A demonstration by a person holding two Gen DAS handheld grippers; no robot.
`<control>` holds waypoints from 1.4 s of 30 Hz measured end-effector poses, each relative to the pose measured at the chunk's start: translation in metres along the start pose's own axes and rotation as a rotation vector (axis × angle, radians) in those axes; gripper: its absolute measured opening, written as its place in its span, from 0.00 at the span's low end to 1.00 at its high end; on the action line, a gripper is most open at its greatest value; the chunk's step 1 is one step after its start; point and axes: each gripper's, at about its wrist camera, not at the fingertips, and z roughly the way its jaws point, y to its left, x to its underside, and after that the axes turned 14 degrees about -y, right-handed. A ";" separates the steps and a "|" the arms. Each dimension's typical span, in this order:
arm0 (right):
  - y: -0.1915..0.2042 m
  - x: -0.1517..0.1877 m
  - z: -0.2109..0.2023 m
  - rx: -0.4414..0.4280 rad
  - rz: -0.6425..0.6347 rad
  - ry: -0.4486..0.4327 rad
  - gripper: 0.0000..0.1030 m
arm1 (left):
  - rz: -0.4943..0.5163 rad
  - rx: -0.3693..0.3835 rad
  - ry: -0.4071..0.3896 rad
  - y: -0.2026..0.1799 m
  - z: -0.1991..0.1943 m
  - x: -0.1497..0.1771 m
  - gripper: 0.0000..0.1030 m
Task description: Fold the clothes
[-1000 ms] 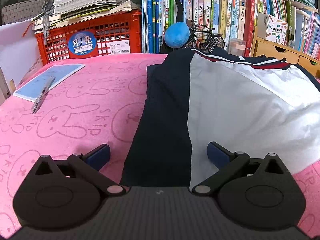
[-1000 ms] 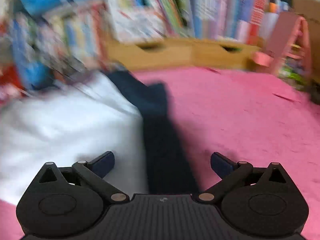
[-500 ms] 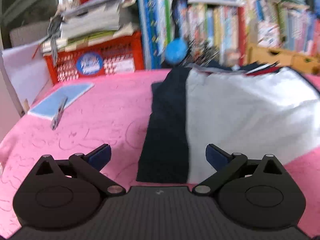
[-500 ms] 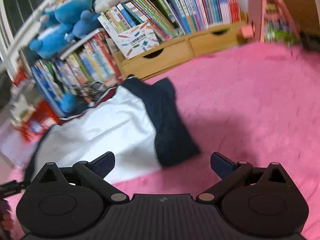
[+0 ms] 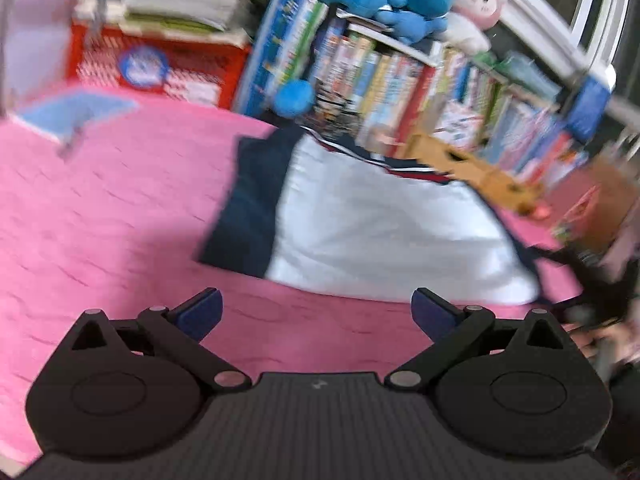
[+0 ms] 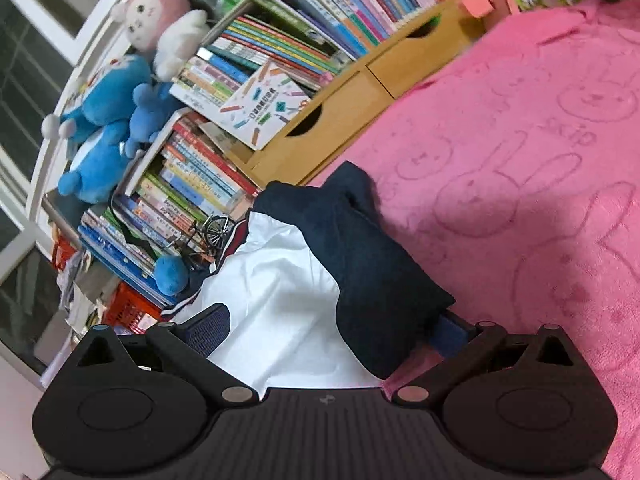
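Observation:
A folded garment (image 5: 384, 232), white with navy side panels and a red-striped collar, lies on the pink blanket (image 5: 120, 216). My left gripper (image 5: 316, 309) is open over bare blanket, a little short of the garment's near edge, with nothing between its fingers. This view is blurred. In the tilted right wrist view the same garment (image 6: 280, 300) fills the centre. My right gripper (image 6: 332, 332) is open, and the navy panel's near corner (image 6: 384, 300) lies between its jaws, close to the right finger (image 6: 452, 334). A dark blur at the left view's right edge may be that gripper.
Packed bookshelves (image 6: 248, 80) with plush toys (image 6: 104, 120) on top and wooden drawers (image 6: 360, 92) line the blanket's far edge. A red crate (image 5: 160, 68) and a blue notebook (image 5: 76, 112) sit at the far left. Open pink blanket (image 6: 540, 160) stretches right.
The left gripper has drawn back off the garment and swung its view right. The right gripper has rolled sideways and closed in on the garment's navy right corner. Both stay open.

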 end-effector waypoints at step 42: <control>0.009 0.017 -0.107 0.080 -0.247 -0.004 0.19 | 0.267 -0.336 -0.283 -0.014 -0.013 -0.005 0.26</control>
